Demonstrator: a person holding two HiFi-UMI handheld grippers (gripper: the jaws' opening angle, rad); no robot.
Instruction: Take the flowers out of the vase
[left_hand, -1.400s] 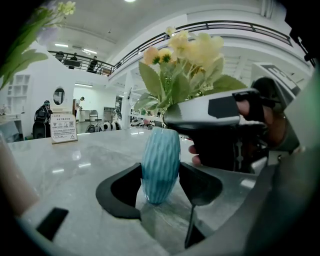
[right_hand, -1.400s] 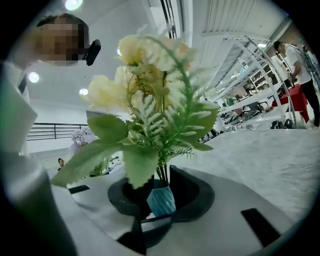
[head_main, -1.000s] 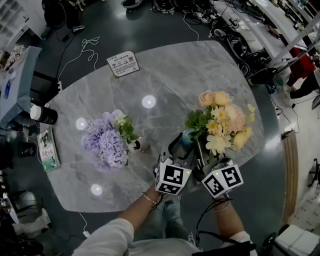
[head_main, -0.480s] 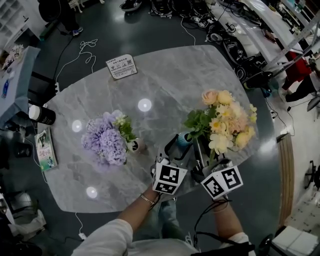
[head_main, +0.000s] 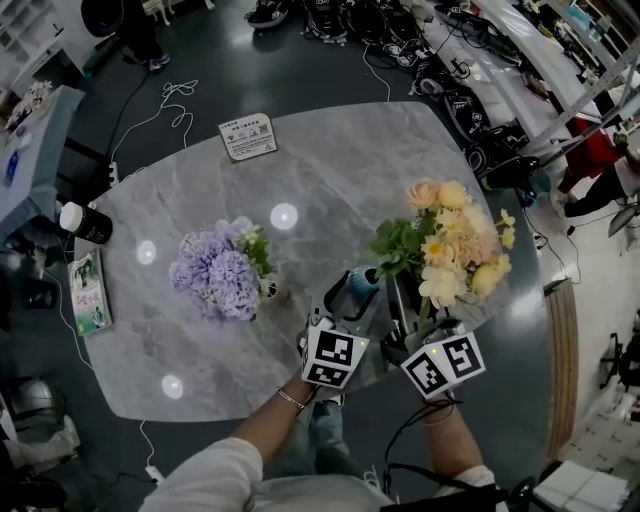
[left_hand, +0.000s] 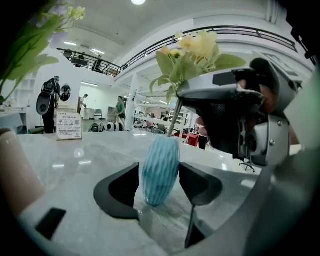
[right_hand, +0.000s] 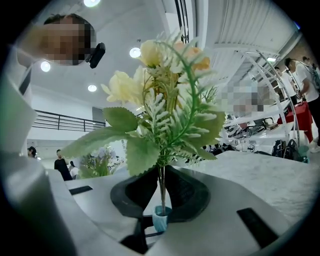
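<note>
A bouquet of yellow and peach flowers (head_main: 452, 245) with green leaves stands over a small blue ribbed vase (head_main: 362, 281) near the table's front edge. My left gripper (head_main: 350, 292) is shut on the blue vase (left_hand: 160, 170), a black pad against each side. My right gripper (head_main: 405, 297) is shut on the thin stems (right_hand: 161, 184) just below the leaves. The stem ends still reach into the vase's mouth (right_hand: 160, 218). In the left gripper view the right gripper (left_hand: 235, 100) shows above the vase, holding the stems.
On the grey marble table (head_main: 330, 180) a purple bouquet (head_main: 213, 282) lies at the left with a small white vase (head_main: 272, 290). A printed card (head_main: 248, 135) stands at the back. A book (head_main: 88, 292) and a dark bottle (head_main: 85, 224) sit beyond the left edge. Cables cover the floor.
My right gripper has risen a little with the yellow bouquet, drawing the stems up out of the vase. The left gripper has kept still on the vase.
</note>
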